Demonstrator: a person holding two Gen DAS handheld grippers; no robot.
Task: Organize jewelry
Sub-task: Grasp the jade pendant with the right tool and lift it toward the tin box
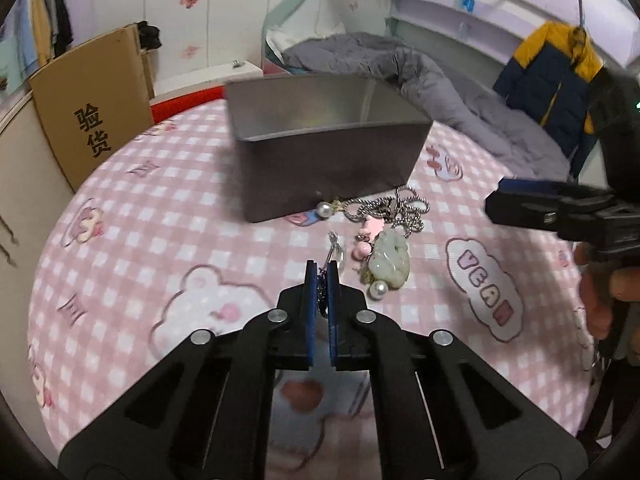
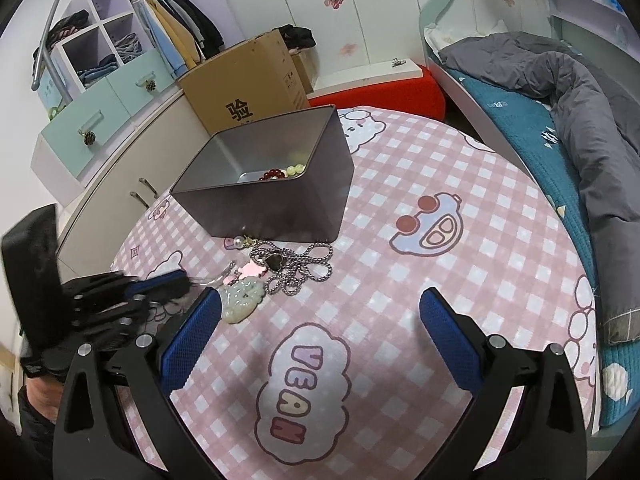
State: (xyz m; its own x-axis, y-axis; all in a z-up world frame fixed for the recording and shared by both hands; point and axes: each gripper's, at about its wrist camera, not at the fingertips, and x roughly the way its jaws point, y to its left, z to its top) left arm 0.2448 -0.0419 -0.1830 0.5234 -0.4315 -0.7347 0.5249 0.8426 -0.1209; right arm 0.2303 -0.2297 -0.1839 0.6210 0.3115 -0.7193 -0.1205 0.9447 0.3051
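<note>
A grey metal box stands on the pink checked cloth; red and pale beads lie inside it. In front of it lies a silver ball chain with a black heart, a pale green jade pendant, pink charms and pearls. My left gripper is shut on a thin silver earring, just left of the pendant. My right gripper is open and empty, right of the jewelry.
A cardboard box and white cabinets stand beyond the table on the left. A bed with a grey quilt lies to the right. A blue and yellow jacket hangs at the far right.
</note>
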